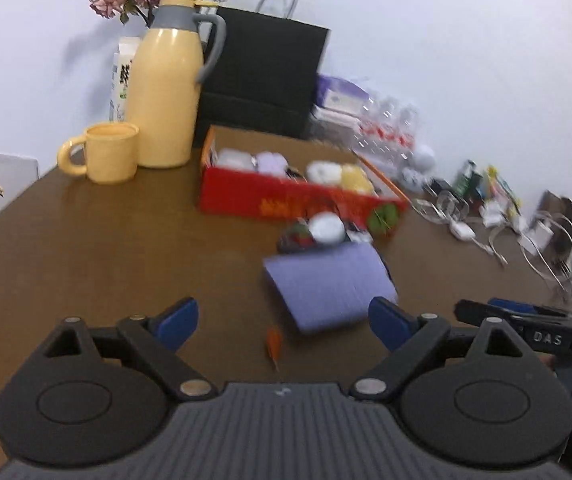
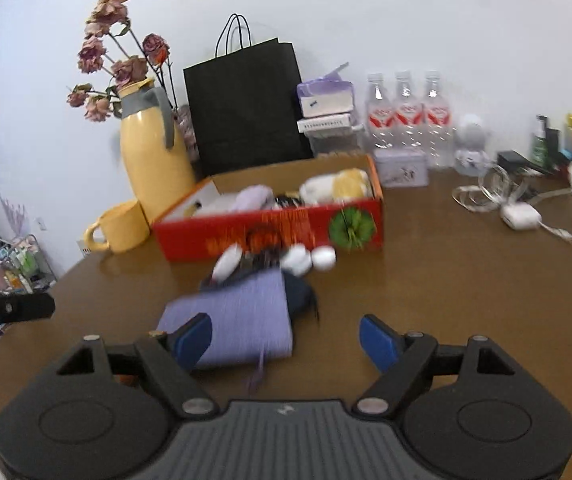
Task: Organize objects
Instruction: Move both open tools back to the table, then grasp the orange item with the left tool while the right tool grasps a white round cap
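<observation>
Two hand-held grippers hover low over a brown worktop [image 1: 86, 240], each with its jaws spread wide and holding nothing. The left gripper [image 1: 284, 322] sees, just ahead at its 1 o'clock, a blurred lilac roll of ribbed material [image 1: 326, 284] lying on the worktop, and a small orange item [image 1: 274, 342] between its blue fingertips [image 1: 178, 320]. The right gripper [image 2: 286, 338] sees the same lilac roll [image 2: 234, 320] at its 11 o'clock, partly behind its left fingertip, with a dark item tucked against the roll's far right side.

Only the left view shows the other gripper's black body, low at 3 o'clock. Only the right view shows a wire rack of small things at 9 o'clock, off the worktop.

Beyond the roll lie small white round items [image 2: 310, 258] and something dark, blurred, just in front of a red open box [image 2: 270, 232]. The box holds white, lilac and yellow soft items; what they are cannot be told.

Left of the box stand a yellow mug [image 2: 120, 226] and a tall yellow jug [image 2: 152, 160], with faded pink flowers [image 2: 106, 56] behind. A black paper bag [image 2: 246, 108] stands behind the box. At 1 o'clock in the right view are three clear bottles [image 2: 406, 120], a small tin [image 2: 400, 168], and at 2 o'clock white cables and a charger [image 2: 520, 216].
</observation>
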`<state>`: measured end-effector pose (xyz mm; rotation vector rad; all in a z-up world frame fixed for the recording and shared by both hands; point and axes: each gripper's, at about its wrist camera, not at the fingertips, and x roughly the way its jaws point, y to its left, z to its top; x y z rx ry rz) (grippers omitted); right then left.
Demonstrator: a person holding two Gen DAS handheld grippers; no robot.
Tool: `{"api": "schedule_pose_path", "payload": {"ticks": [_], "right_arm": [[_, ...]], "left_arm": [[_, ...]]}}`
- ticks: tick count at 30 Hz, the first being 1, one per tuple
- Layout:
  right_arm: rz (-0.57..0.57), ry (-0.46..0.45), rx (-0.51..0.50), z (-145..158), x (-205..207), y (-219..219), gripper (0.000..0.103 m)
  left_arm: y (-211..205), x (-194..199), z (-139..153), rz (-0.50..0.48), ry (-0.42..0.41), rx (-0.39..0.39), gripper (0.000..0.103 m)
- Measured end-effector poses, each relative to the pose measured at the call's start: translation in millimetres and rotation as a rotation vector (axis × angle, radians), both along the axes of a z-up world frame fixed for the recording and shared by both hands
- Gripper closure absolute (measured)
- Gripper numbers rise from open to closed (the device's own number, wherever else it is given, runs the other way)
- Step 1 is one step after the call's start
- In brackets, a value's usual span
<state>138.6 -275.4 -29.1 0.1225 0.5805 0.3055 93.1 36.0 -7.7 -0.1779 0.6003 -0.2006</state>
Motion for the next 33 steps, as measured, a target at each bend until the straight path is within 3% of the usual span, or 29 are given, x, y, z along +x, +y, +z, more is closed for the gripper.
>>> {"api": "schedule_pose_path", "payload": {"ticks": [2, 6, 8, 10, 11, 14, 17, 20, 22, 23, 28, 30, 33], "right_arm": [[0.023, 0.008, -0.025, -1.9, -17.2, -0.4, 0.023], [0.02, -0.009, -0.1, -0.4, -35.0, 1.2, 0.022], [0.012, -0.017, -0.104, 0.5, -38.2, 0.4, 0.023], [0.008, -0.023, -0.102, 0.7, -36.9, -0.1, 0.023], [0.006, -0.025, -0.104, 0.2, -36.7, 0.0, 0.023], [-0.003, -0.037, -0.105, -2.3, -31.3, -0.1, 0.023], [-0.015, -0.016, -0.104, -8.7, -16.6, -1.1, 0.025], [-0.022, -0.007, -0.13, -12.4, 0.5, 2.9, 0.026], [-0.012, -0.026, -0.146, -10.5, 10.7, 7.5, 0.026], [-0.001, -0.042, -0.155, -8.9, 15.9, 11.1, 0.026], [0.091, -0.118, -0.258, -5.9, 48.8, 45.0, 0.029], [0.132, -0.138, -0.299, -6.7, 67.1, 62.7, 0.037], [0.199, -0.173, -0.312, -6.6, 95.3, 89.3, 0.041]], "left_arm": [[-3.7, -13.5, -2.5, -0.033, 0.018, -0.002, 0.008], [-14.5, -17.7, -8.1, -0.016, -0.009, 0.086, 0.009], [-16.7, -12.7, -12.4, 0.0, -0.009, 0.104, 0.013], [-16.4, -4.5, -17.6, -0.001, 0.008, 0.101, 0.029], [-17.1, -0.6, -20.7, -0.007, 0.021, 0.102, 0.032], [-21.4, 13.9, -31.6, -0.003, 0.033, 0.135, 0.034], [-28.9, 32.4, -44.5, 0.001, 0.045, 0.197, 0.043], [-31.0, 50.2, -54.3, -0.015, 0.085, 0.194, 0.061], [-31.5, 59.2, -59.2, -0.042, 0.111, 0.183, 0.088], [-31.5, 62.5, -60.6, -0.05, 0.114, 0.178, 0.091], [-16.1, 78.6, -52.5, -0.036, 0.096, 0.119, 0.092], [-8.8, 87.6, -43.0, -0.015, 0.069, 0.106, 0.092], [-2.5, 105.4, -32.5, 0.009, 0.032, 0.123, 0.092]]}}
